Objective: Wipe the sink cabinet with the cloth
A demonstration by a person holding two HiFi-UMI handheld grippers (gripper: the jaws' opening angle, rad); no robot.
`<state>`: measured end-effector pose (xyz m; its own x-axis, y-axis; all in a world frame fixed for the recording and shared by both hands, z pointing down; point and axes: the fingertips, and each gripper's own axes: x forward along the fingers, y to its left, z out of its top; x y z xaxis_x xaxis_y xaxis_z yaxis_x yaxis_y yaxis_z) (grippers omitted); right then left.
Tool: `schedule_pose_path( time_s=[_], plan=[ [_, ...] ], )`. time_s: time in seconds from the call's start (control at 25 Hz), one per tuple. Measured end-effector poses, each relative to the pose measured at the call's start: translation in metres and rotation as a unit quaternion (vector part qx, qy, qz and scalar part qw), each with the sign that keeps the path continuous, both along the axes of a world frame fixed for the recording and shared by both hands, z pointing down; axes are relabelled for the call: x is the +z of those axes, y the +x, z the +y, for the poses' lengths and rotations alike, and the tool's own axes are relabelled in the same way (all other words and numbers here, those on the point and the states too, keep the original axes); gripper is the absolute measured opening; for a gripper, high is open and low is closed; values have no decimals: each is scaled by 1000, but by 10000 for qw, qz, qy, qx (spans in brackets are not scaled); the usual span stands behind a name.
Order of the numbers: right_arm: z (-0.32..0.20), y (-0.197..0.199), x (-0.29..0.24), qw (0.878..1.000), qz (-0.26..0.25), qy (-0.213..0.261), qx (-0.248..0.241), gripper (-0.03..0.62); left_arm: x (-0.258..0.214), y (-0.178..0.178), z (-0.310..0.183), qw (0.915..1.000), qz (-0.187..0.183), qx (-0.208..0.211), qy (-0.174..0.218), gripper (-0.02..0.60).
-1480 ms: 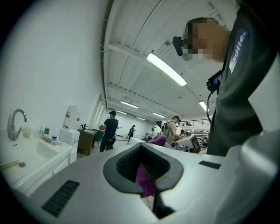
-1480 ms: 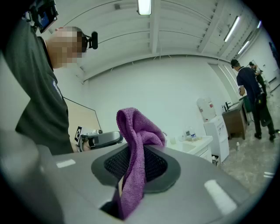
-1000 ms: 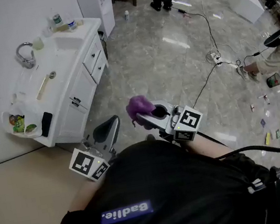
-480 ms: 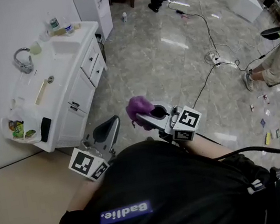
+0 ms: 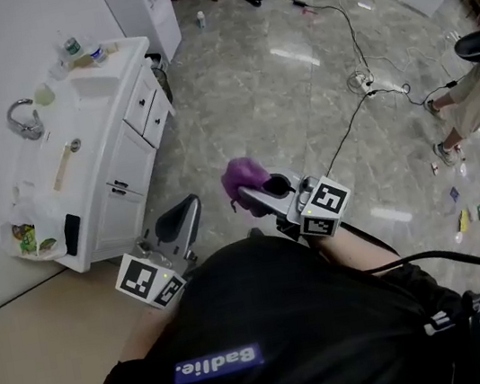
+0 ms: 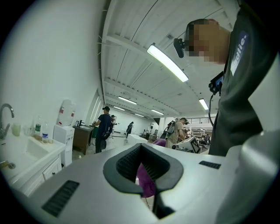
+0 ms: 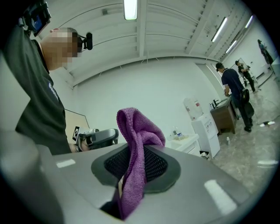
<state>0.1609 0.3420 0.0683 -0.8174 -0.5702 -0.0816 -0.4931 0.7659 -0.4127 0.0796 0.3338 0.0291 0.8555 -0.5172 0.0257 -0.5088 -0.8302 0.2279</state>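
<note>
The cloth [image 5: 242, 177], a purple one, is clamped in your right tool [image 5: 255, 195], whose jaws are closed on it. In the right gripper view it is pinched between the dark ribbed pads, one fold bunching up above the tips and the rest hanging down through the gap. You hold that tool in front of your chest, above the marbled floor [image 5: 279, 98] and well apart from the sink cabinet [image 5: 132, 173]. The cloth touches nothing but the tool. Your left tool [image 5: 182, 224] sits just beside the right one, a little lower and nearer the cabinet. In the left gripper view its jaws meet at the tips with nothing between them, and the purple cloth shows beyond them. The white cabinet stands against the wall at the upper left of the head view, with its drawers and doors shut. A curved tap [image 5: 23, 118] rises at the back of the basin, and some bottles [image 5: 75, 50] stand at the far end of the top. A small basket [image 5: 15, 251] holding colourful packets hangs at the near end. A white water dispenser [image 5: 136, 8] stands past the cabinet. Cables [image 5: 358, 107] trail across the floor, and another person's leg [image 5: 479, 96] shows at the right edge.
</note>
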Motion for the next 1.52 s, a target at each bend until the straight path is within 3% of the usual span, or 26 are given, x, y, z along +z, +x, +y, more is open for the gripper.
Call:
schedule_pose_path(
  time_s=[0.28,0.44,0.68,1.24,1.52],
  plan=[
    [-16,59,30,9988,211,-255,356,74,2,35,-33,10000,-65,-48,51,5],
    [-34,62,36,9981,270,-308,455,74,5,39,-56,9999,-64,115,57,5],
    [-78,28,47,9963,365,-441,634,73,16,12,-101,9992,49,385,11,5],
    [-204,-83,50,9915,519,-622,1022,74,27,-114,-221,9981,242,572,-49,5],
    [-244,-114,57,9906,623,-632,1043,74,29,-136,-254,9971,355,677,-47,5]
  ],
)
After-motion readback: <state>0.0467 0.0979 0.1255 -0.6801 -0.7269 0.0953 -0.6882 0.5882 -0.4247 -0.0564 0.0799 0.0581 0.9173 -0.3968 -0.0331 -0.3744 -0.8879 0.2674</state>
